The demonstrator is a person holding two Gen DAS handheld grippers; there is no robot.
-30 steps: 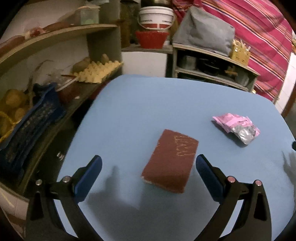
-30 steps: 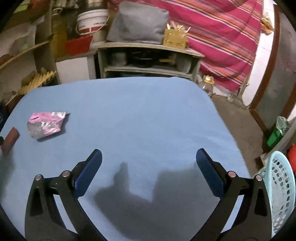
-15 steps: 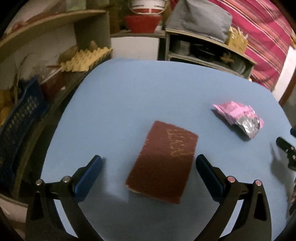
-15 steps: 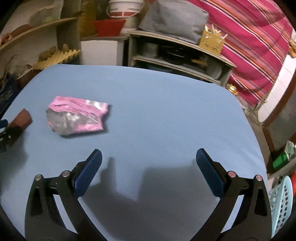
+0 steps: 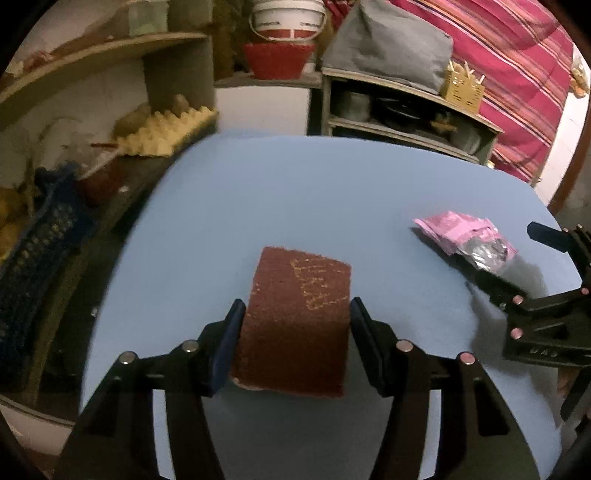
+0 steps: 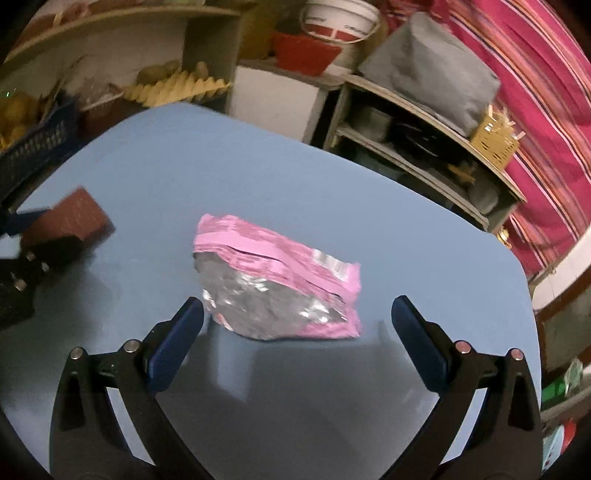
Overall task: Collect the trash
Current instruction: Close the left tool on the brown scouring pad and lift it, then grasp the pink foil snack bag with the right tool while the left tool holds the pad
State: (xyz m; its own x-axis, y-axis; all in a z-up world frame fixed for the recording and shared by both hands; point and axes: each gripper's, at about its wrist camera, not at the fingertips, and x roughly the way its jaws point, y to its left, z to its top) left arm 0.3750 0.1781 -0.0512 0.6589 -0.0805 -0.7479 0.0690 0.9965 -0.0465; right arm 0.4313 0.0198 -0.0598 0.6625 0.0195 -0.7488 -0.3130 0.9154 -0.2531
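Blue pads tip both pairs of black tongs. The left gripper [image 5: 295, 328] is closing around one rust-brown scouring pad [image 5: 295, 317], a flat rectangle with a coarse fibrous top, faint yellow lettering and a paler layer showing at its near bottom edge. The pad sits between the jaws; the left pad face looks to be touching its side, while a thin gap shows on the right, so the squeeze is not complete. It lies near the left edge of the bench [image 5: 303, 184], toward the near side.

The right gripper [image 6: 297, 332] stands released, jaws spread wide, straddling the near end of one crumpled wrapper [image 6: 275, 288] without touching it. The wrapper is pink plastic outside with shiny silver foil showing where it is torn open, wrinkled and roughly oblong. It lies toward the right edge of the bench.

Both pieces rest apart on the same smooth, matte light-blue surface with rounded corners. Beyond the far edge stand wooden shelves [image 5: 406, 125] carrying one grey cloth bundle [image 5: 388, 40] and one small yellow woven basket [image 5: 463, 88], with one white bucket [image 5: 288, 18] above a red bowl. Along the left edge one yellow egg tray [image 5: 166, 129] and one dark blue crate [image 5: 40, 236] sit on a curved shelf.
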